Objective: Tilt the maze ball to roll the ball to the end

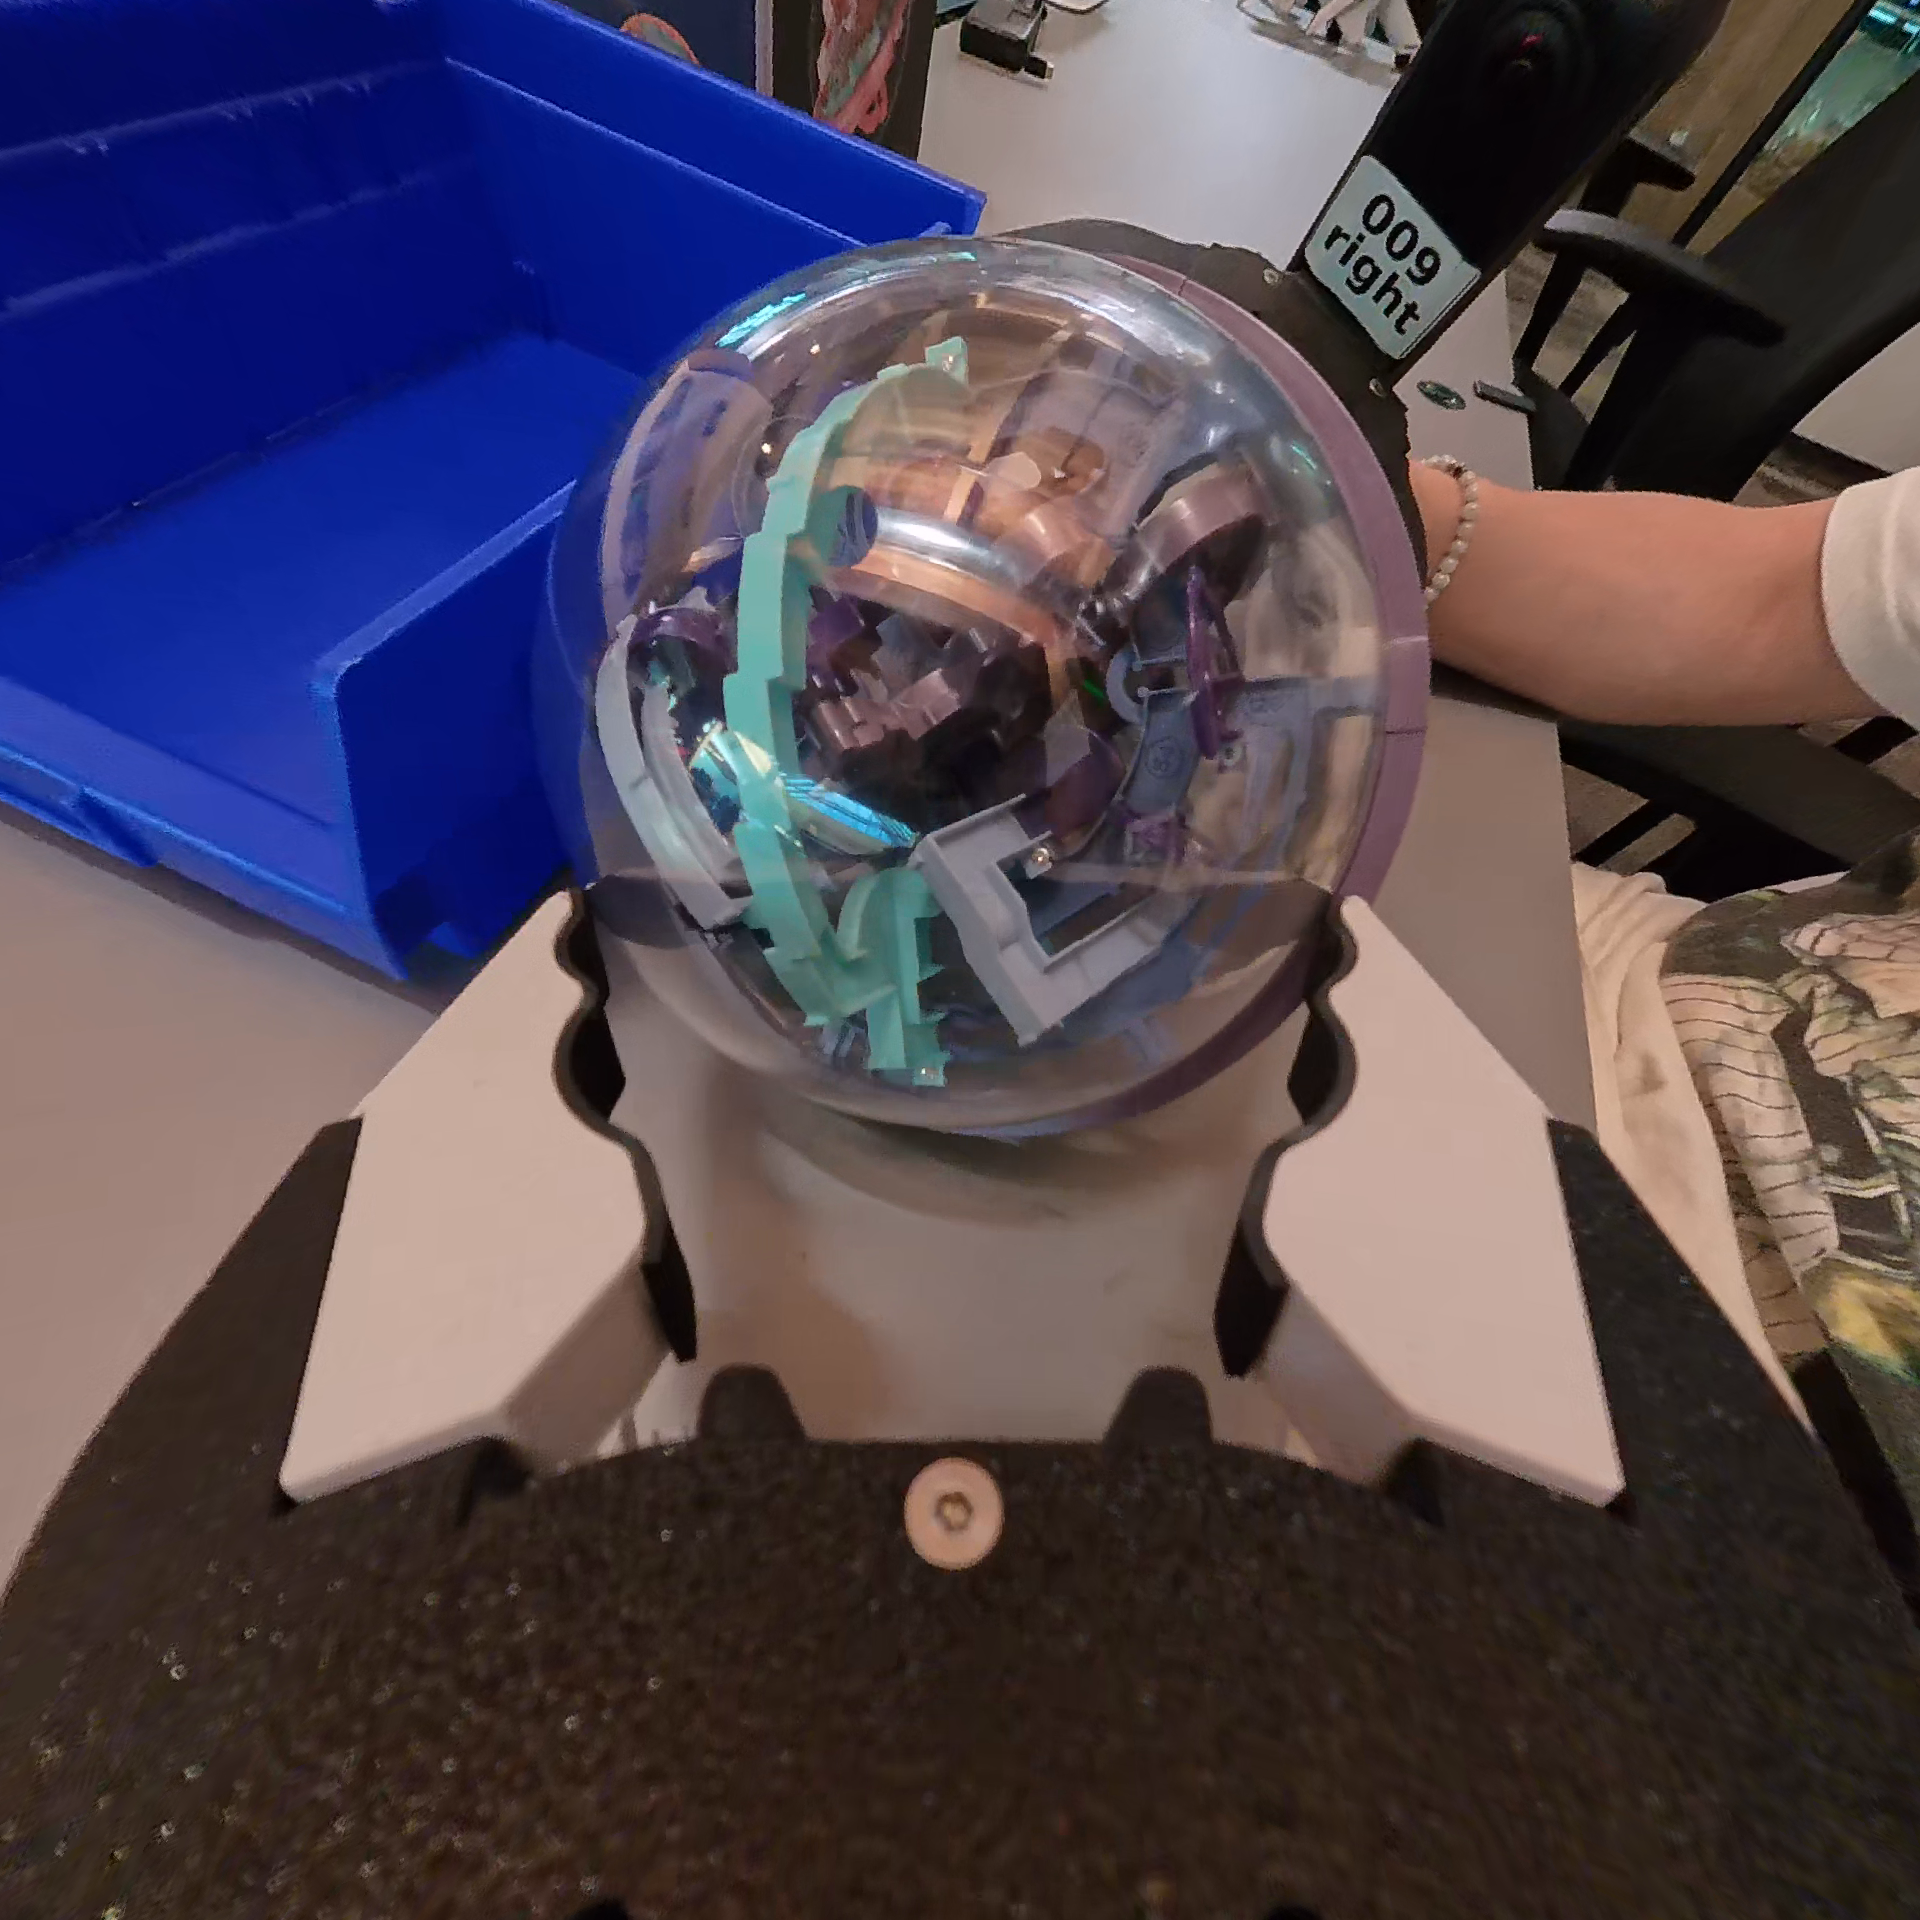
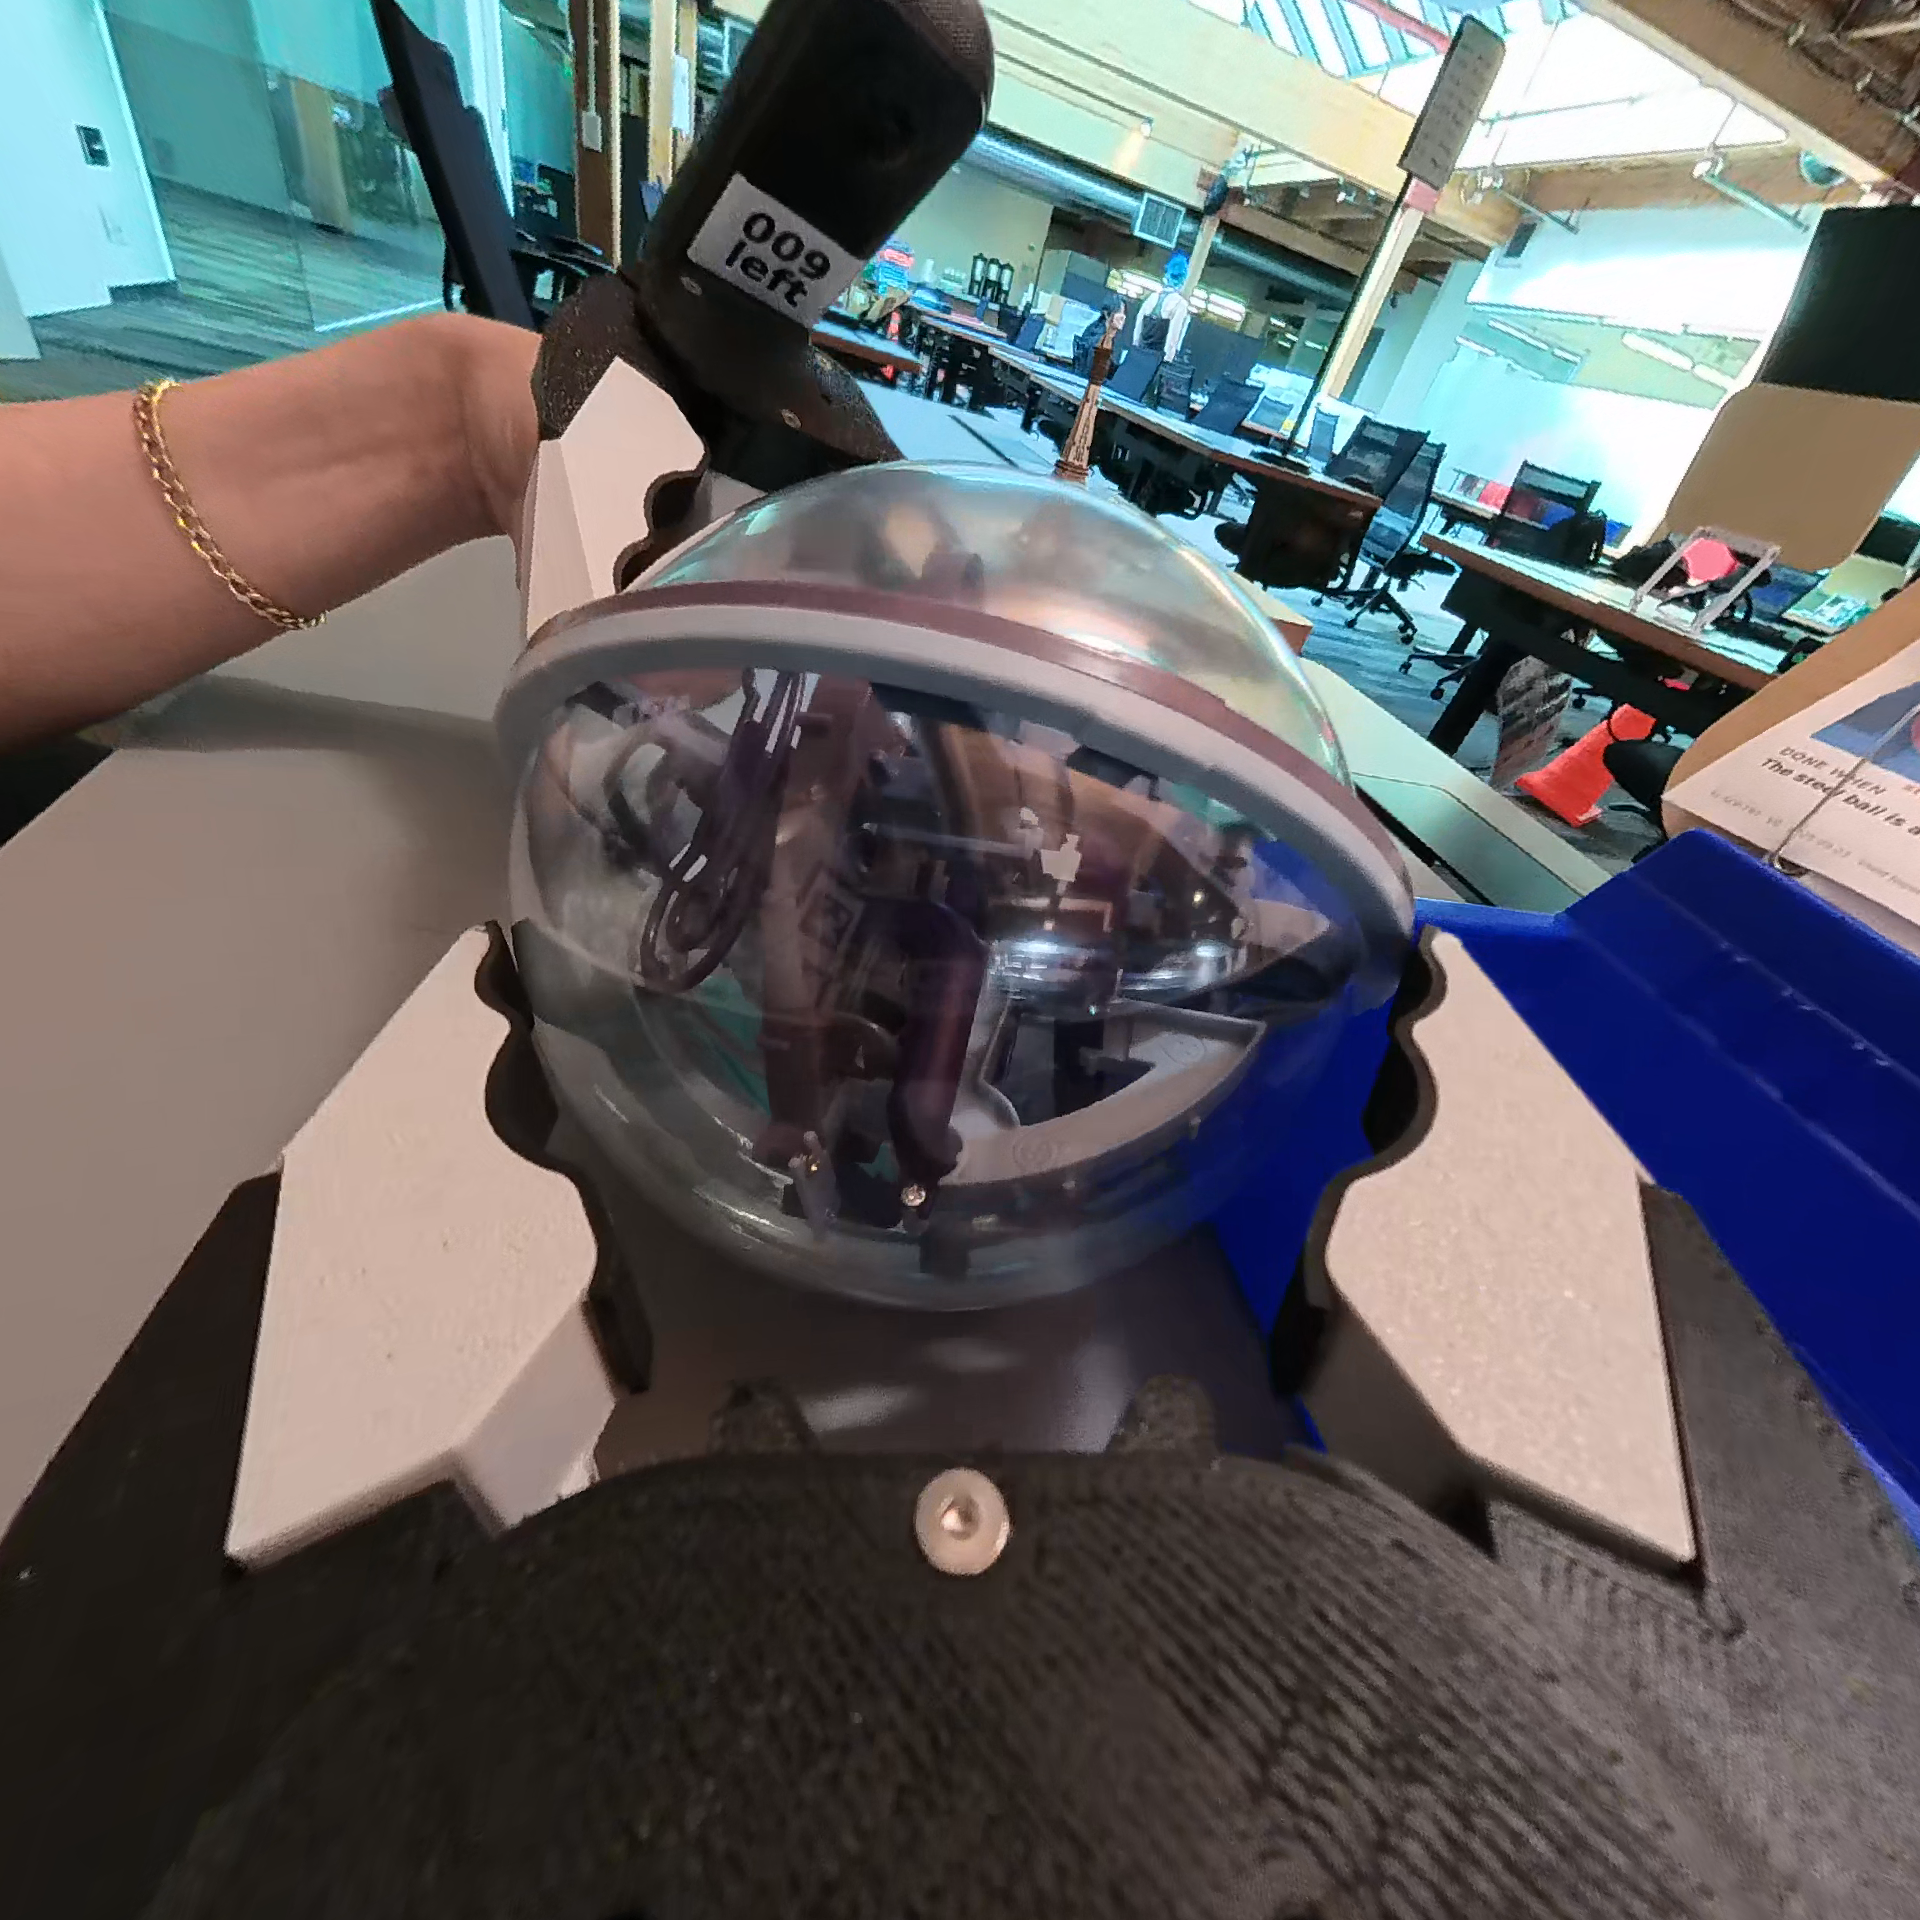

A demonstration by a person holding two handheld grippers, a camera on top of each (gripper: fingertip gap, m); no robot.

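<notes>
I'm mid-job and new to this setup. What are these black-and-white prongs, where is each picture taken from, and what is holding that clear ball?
No robot arm here: a person holds a pair of tongs in each hand, with a camera on each looking along its two fingers. One picture looks along the left tongs, the other along the right tongs; each also shows the opposite tongs behind the ball. Both pairs grip the same clear maze ball from opposite sides, their pads against its shell. It appears raised above the pale table. A blue bin sits beside it.

A deep blue plastic storage bin (image 1: 312, 540) sits on the pale grey tabletop (image 1: 156, 1091); an orange traffic cone (image 2: 1579, 764) stands on the far floor.
</notes>
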